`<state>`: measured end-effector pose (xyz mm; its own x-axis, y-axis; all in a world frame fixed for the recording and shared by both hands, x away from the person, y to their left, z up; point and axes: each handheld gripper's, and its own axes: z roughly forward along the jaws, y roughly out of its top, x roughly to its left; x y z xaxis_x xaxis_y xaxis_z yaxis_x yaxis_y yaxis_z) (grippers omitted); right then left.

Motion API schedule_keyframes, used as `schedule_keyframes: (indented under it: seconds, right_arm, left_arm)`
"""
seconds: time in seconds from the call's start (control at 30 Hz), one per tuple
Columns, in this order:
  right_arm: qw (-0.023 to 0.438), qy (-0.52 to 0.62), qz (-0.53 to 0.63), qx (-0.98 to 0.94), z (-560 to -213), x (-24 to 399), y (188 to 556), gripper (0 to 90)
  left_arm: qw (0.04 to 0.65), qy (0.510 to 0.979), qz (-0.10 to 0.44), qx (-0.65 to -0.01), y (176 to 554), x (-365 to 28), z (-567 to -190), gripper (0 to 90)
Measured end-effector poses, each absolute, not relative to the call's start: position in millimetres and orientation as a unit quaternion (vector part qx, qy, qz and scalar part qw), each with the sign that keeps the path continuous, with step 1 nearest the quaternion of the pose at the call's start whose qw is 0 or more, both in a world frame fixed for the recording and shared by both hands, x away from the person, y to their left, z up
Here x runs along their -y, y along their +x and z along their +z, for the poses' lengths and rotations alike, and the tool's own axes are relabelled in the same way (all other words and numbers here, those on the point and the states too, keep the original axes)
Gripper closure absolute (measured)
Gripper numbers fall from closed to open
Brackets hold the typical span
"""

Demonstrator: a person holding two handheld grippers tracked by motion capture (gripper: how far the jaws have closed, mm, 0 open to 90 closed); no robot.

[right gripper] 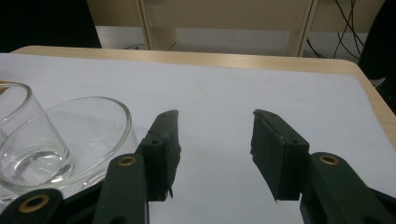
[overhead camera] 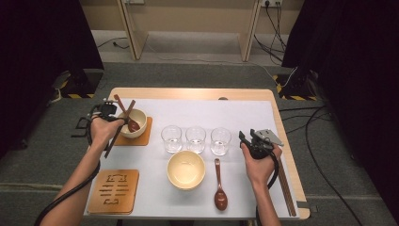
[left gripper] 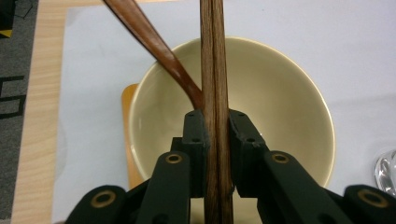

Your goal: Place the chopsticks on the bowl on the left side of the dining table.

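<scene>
- In the left gripper view, the left gripper (left gripper: pixel 215 122) has its jaws clamped on a pair of chopsticks (left gripper: pixel 214 65), one pad pressed against each side of the pair.
- The chopsticks run straight up through the middle of the jaws, side by side and touching, and reach past the fingertips (left gripper: pixel 195 122) over the bowl (left gripper: pixel 289 107).
- Just beyond the left fingertip, a brown spoon (left gripper: pixel 154 39) leans in that bowl; its handle slants up and away and passes close beside the chopsticks near the pads.
- The bowl sits on an orange mat (left gripper: pixel 127 121), whose edge shows at the bowl's left.
- From the high view, the left gripper (overhead camera: pixel 109 113) is at the left rear of the table (overhead camera: pixel 197 92), with the chopsticks (overhead camera: pixel 119 128) crossing the spoon (overhead camera: pixel 128 115) above the bowl (overhead camera: pixel 139 121).
- The right gripper (right gripper: pixel 215 140) stands with its jaws apart and nothing between them, over the white cover (right gripper: pixel 243 93).
- A glass (right gripper: pixel 70 135) is just beside its left jaw.
- Farther along the high view, the right gripper (overhead camera: pixel 254 139) is near the right-hand glass (overhead camera: pixel 220 140).
</scene>
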<state>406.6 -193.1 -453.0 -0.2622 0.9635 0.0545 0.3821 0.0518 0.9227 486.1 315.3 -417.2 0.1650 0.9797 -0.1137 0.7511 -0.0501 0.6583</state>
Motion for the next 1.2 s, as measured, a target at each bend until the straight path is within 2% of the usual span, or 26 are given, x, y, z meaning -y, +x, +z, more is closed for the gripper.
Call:
schedule_keyframes:
  seconds: [0.57, 1.2]
  right_arm:
    - [0.316, 0.514, 0.461, -0.651, -450, 191, 413, 51.9]
    - [0.314, 0.511, 0.463, -0.653, -451, 189, 416, 52.0]
  left_arm:
    - [0.316, 0.669, 0.190, -0.645, 462, -345, -405, 77.8]
    - [0.288, 0.648, 0.176, -0.683, 477, -356, -412, 77.7]
